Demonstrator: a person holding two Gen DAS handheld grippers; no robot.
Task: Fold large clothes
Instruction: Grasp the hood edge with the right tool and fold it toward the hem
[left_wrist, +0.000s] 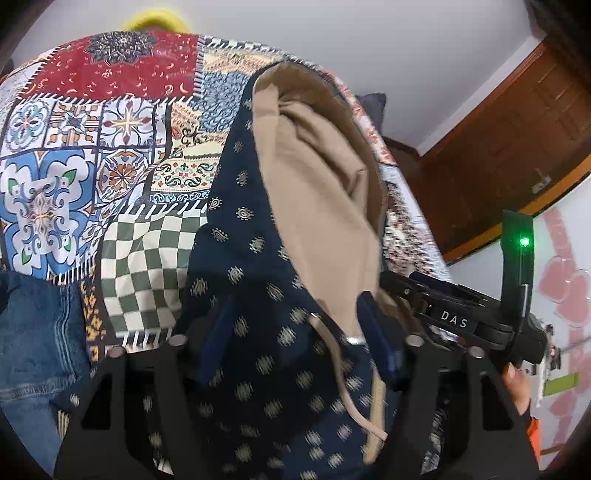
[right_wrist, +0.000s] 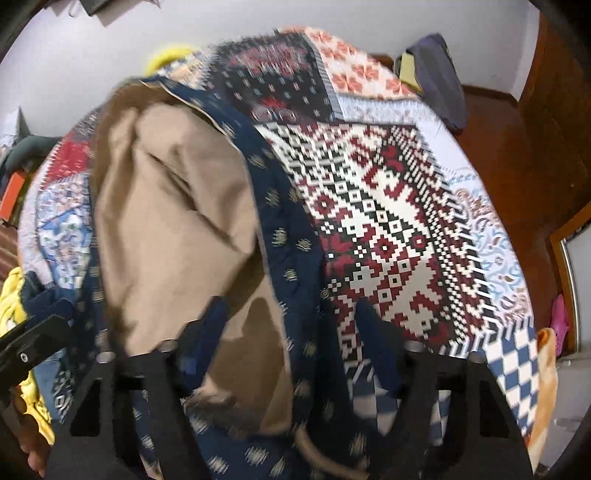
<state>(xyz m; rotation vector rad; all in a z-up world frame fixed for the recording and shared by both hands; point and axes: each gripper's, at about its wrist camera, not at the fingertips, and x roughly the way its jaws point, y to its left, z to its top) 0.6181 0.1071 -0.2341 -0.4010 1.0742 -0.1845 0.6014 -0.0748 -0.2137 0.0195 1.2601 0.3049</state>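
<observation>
While a navy patterned garment (left_wrist: 258, 295) with a beige lining (left_wrist: 314, 192) is draped over the patchwork bedspread (left_wrist: 110, 155), its cloth is seen between the fingers of both grippers. At the far left of the left wrist view, blue jeans (left_wrist: 33, 332) are lying on the bed. The left gripper (left_wrist: 295, 343) is closed on the navy fabric near a beige drawstring (left_wrist: 332, 354). Whether the right gripper (right_wrist: 291, 332) really presses the cloth cannot be told, because its view is blurred.
</observation>
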